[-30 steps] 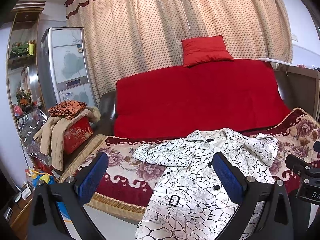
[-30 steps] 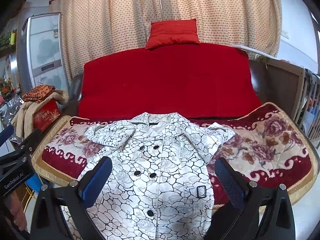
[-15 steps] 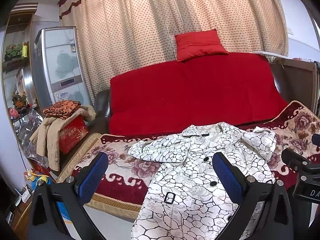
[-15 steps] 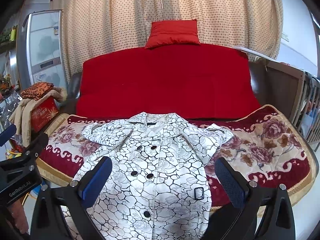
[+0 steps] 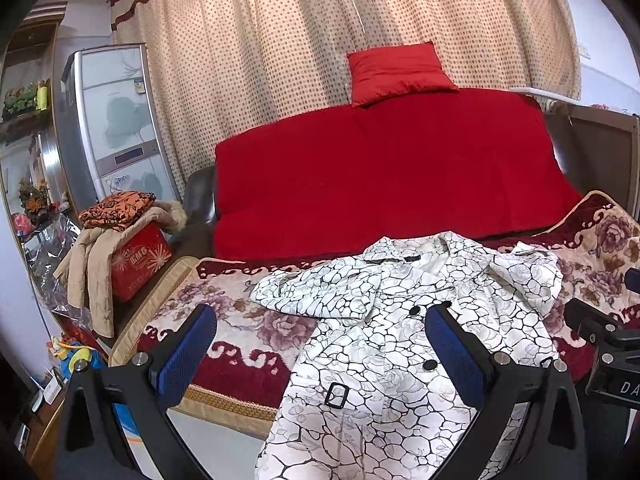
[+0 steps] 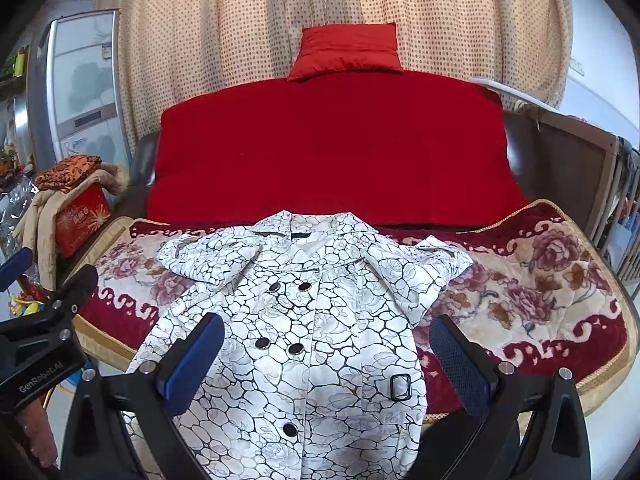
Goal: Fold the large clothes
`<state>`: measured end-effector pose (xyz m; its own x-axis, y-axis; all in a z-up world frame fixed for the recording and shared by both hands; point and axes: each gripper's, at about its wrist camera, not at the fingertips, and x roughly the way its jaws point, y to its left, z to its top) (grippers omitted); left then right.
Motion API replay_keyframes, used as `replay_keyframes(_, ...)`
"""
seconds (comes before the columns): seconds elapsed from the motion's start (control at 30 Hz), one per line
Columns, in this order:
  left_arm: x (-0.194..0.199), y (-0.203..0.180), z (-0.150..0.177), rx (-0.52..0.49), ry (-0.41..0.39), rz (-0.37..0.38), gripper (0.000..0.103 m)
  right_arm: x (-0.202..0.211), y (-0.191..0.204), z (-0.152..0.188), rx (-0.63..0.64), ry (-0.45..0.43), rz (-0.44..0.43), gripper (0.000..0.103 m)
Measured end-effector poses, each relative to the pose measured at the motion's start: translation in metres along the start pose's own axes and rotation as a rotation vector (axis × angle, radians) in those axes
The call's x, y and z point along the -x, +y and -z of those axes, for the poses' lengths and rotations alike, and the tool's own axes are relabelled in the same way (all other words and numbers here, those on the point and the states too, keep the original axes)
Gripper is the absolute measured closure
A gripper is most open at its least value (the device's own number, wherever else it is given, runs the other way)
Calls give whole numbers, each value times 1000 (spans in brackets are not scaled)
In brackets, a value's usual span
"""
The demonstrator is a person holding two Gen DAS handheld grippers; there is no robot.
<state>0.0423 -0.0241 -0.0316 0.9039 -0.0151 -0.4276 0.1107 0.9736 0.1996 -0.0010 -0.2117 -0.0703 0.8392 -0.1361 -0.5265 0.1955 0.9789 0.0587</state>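
White cloth veined with black lines fills the space ahead of you: the coat (image 6: 320, 340) lies face up on the sofa's flowered blanket (image 6: 540, 288), its collar at the far end by the red backrest cover (image 6: 332, 148), its hem spilling over the near edge. Your right tool (image 6: 326, 356) hangs above the coat's lower front with its blue pads wide apart and nothing between them. Your left tool (image 5: 320, 350) is likewise spread and empty, aimed over the coat's left edge and the blanket beside it; neither touches the cloth.

Both sleeves are folded in across the chest, the left one lying as a flat band. Two rows of dark buttons (image 6: 296, 349) run down the front, and a black buckle (image 6: 401, 387) sits near the right side.

Far back, a red cushion (image 6: 348, 50) rests on the backrest before dotted curtains (image 6: 360, 0). At left, a red box (image 5: 138, 260) draped with a beige jacket (image 5: 92, 264) stands beside the sofa.
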Motion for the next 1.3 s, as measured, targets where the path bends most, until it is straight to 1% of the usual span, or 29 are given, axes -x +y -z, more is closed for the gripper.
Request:
replay_keyframes(0.17, -15, -1, -1, -7, 10, -11, 0, -15, -4, -7, -1, 19, 8, 0)
replay_keyframes(0.4, -42, -8, 1, -27, 63, -21, 0, -43, -12, -17, -19, 32, 19, 0)
replay_keyframes(0.5, -61, -11, 4, -37, 103, -13, 0, -59, -18, -19, -29, 47, 10, 0)
replay_keyframes(0.57, -75, -14, 8, -37, 144, 7, 0, -74, -29, -22, -55, 62, -20, 0)
replay_keyframes(0.63, -98, -18, 15, -31, 220, 58, 0, -94, -52, -24, -112, 84, -51, 0)
replay_keyframes(0.67, -111, -22, 21, -21, 270, 98, 0, -107, -74, -25, -163, 92, -84, 0)
replay_keyframes(0.7, -122, -23, 27, -18, 318, 127, 0, -114, -87, -26, -197, 94, -96, 0)
replay_keyframes(0.77, -145, -29, 40, -11, 420, 176, 0, -135, -134, -23, -322, 111, -102, 0)
replay_keyframes(0.8, -154, -33, 46, -1, 458, 202, 0, -147, -162, -20, -396, 122, -101, 0)
replay_keyframes(0.87, -168, -40, 54, 22, 501, 239, 0, -165, -215, -12, -538, 124, -95, 0)
replay_keyframes(0.93, -174, -47, 56, 25, 522, 266, 0, -181, -263, -1, -669, 124, -80, 0)
replay_keyframes(0.97, -177, -51, 57, 25, 525, 278, 0, -192, -285, 5, -737, 135, -101, 0)
replay_keyframes(1.0, -179, -54, 56, 32, 535, 299, 0, -201, -297, 10, -789, 144, -134, 0)
replay_keyframes(1.07, -186, -62, 58, 35, 557, 321, 0, -226, -321, 20, -920, 157, -244, 0)
replay_keyframes(1.1, -189, -66, 58, 33, 566, 327, 0, -239, -326, 24, -965, 172, -301, 0)
replay_keyframes(1.13, -192, -70, 60, 22, 575, 326, 0, -250, -327, 26, -990, 188, -332, 0)
replay_keyframes(1.17, -196, -71, 63, 5, 580, 316, 0, -263, -326, 26, -1012, 209, -348, 0)
replay_keyframes(1.27, -199, -79, 68, -34, 583, 302, 0, -306, -321, 28, -1045, 262, -352, 2)
replay_keyframes(1.3, -199, -81, 70, -52, 585, 296, 0, -322, -317, 28, -1053, 285, -358, 5)
